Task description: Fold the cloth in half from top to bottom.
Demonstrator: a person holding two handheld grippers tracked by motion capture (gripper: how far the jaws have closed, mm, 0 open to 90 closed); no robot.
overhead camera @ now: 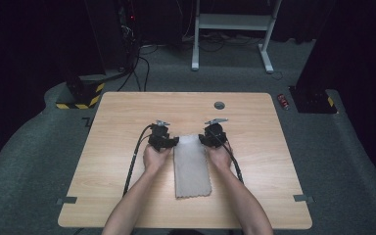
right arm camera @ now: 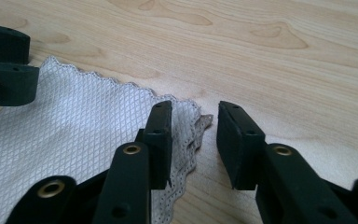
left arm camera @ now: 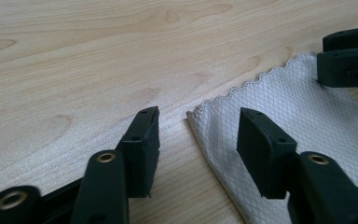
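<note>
Cloth – a grey, diamond-weave rectangle w/ scalloped edges [overhead camera: 192, 165] – lies flat mid-table, far corners between both parted jaws: left gripper [left arm camera: 198, 135], right gripper [right arm camera: 195, 140]. Risk: pads close on wood, corners slip out.

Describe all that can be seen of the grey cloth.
The cloth is a grey rectangle, lying flat on the table, long side toward the person. Its weave shows a fine diamond pattern and its edges are scalloped. The far right corner looks layered, apparently folded. A gripper stands open over each far corner.
</note>
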